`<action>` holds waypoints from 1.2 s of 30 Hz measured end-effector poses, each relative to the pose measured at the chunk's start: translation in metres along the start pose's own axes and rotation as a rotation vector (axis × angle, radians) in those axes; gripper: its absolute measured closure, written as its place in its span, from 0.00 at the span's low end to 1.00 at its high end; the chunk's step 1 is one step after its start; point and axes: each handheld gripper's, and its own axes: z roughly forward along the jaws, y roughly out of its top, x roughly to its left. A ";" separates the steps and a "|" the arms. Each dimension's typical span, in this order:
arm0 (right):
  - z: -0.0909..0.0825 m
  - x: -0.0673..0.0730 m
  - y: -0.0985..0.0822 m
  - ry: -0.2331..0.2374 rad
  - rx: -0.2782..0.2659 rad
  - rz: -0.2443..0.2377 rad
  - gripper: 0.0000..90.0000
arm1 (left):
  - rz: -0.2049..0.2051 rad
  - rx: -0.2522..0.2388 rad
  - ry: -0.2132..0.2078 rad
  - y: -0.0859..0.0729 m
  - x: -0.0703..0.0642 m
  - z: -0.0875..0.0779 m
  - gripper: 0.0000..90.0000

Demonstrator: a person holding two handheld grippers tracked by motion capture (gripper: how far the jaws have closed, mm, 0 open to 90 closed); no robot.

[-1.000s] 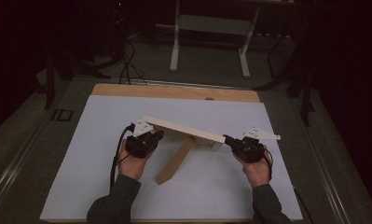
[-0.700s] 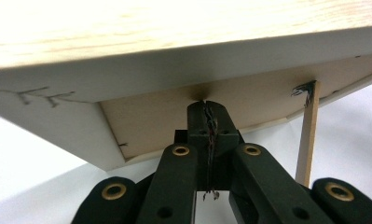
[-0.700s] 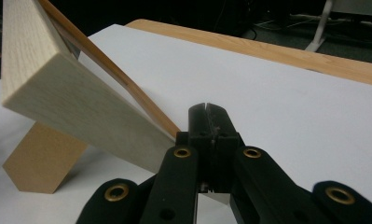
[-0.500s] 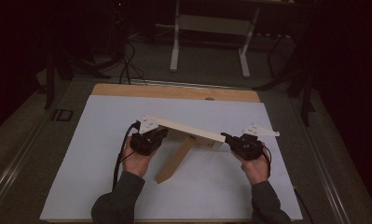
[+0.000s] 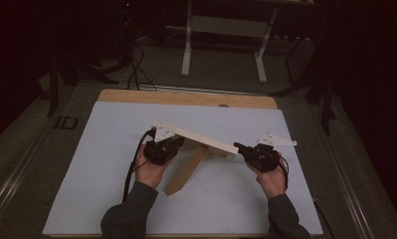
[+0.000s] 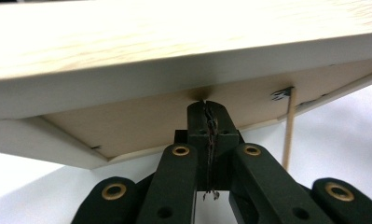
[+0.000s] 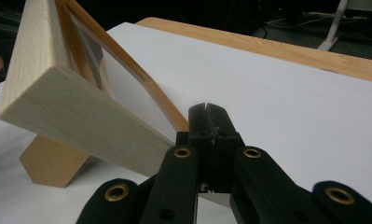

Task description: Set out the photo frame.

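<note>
Listing, left to right, the items on the white-covered counter (image 5: 86, 164).

Left tongs (image 5: 170, 145): held in the person's left hand (image 5: 148, 169), jaws clenched together with nothing between them. In the left gripper view the closed tips sit under the raised left end of the frame, touching or just short of its brown backing; contact cannot be confirmed.

Wooden picture frame (image 5: 206, 142): pale wood, tilted clear of the counter with its back facing down, at mid-counter between the two hands. Long axis runs left to right, slanting from far-left to near-right. In the right gripper view the glass and inner rim show from the end.

Easel stand (image 5: 186, 169): brown strut hinged to the frame's back, reaching toward the near side with its foot on the counter, giving the frame its tilt.

Right tongs (image 5: 241, 148): held in the right hand (image 5: 271, 177), jaws clenched, empty, pointing left at the frame's right end and just beside its lower corner.

Note: each frame end lies directly ahead of one pair of tongs, neither hand clearly nearer. Judged requirement for any coming move: both pairs acting together along the long axis.
</note>
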 end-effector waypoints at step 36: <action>0.000 0.018 -0.002 0.019 0.008 -0.049 1.00 | 0.066 0.012 -0.054 0.016 -0.025 0.009 1.00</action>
